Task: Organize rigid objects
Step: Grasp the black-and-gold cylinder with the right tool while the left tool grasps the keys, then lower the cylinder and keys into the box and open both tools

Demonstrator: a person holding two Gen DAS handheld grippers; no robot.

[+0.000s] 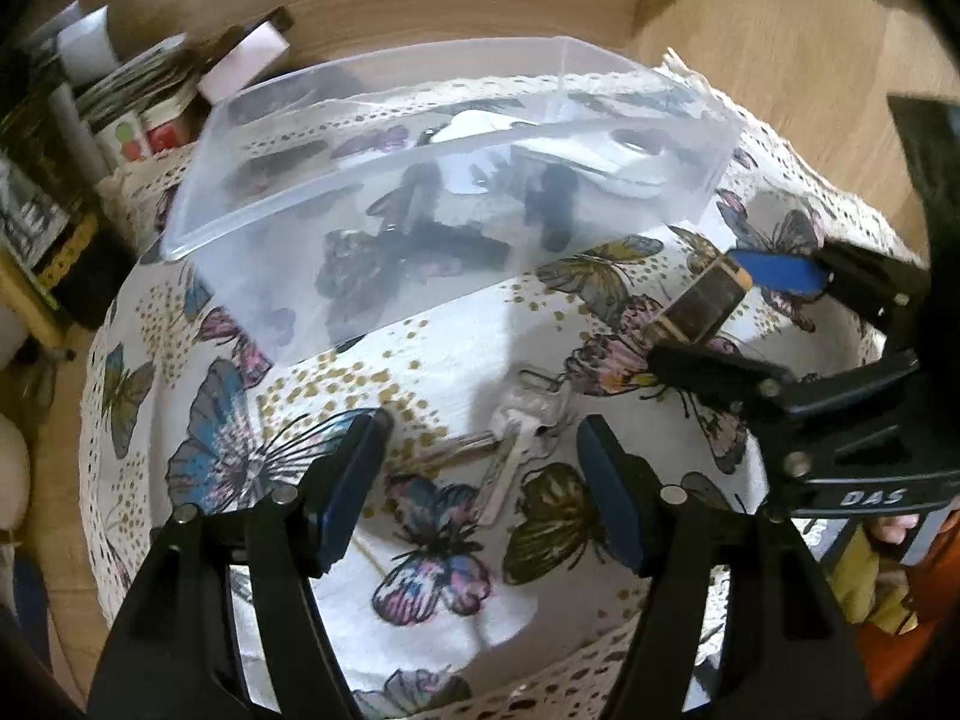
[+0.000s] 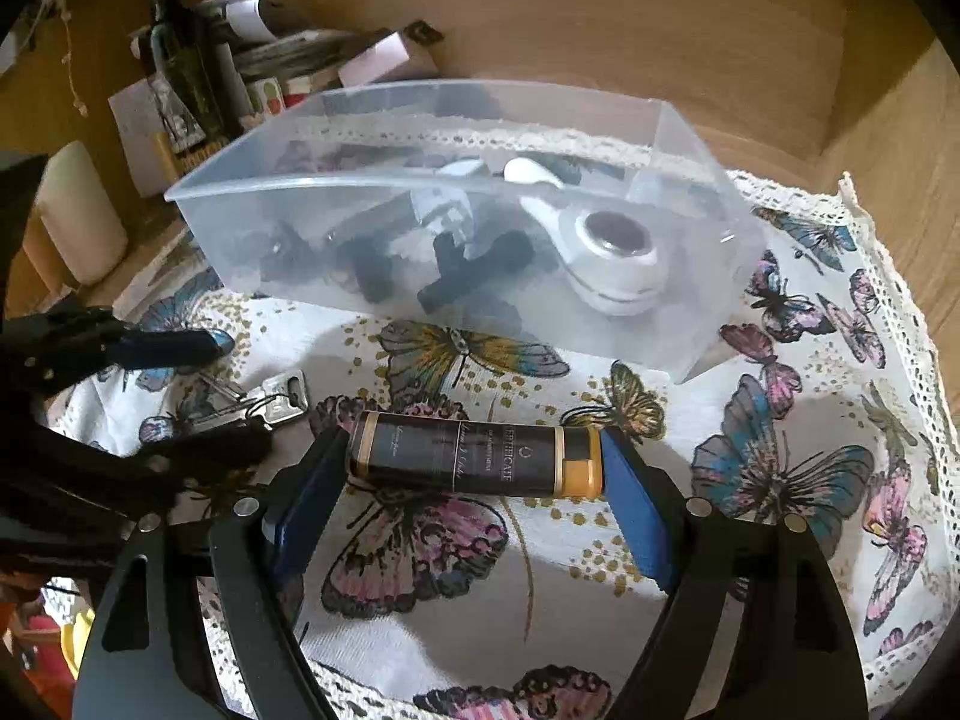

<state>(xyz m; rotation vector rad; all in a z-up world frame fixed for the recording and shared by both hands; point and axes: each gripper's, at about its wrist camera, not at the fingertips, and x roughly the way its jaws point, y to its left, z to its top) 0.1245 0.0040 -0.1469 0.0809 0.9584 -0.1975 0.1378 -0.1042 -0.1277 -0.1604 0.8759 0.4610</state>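
Note:
A clear plastic bin (image 1: 252, 210) (image 2: 696, 324) stands at the back of the butterfly-print cloth and holds several black parts and white objects. My right gripper (image 2: 474, 468) (image 1: 714, 306) is shut on a dark rectangular box with gold ends (image 2: 474, 459) (image 1: 702, 306), gripped end to end and held just above the cloth in front of the bin. My left gripper (image 1: 480, 480) (image 2: 198, 384) is open, its fingers either side of a bunch of keys (image 1: 516, 444) (image 2: 264, 402) lying on the cloth.
The round table's cloth (image 1: 456, 354) has a lace edge (image 2: 900, 276). Boxes, cartons and a dark bottle (image 2: 180, 54) are stacked on the floor at the back left. A wooden wall panel (image 2: 600, 18) runs behind the bin.

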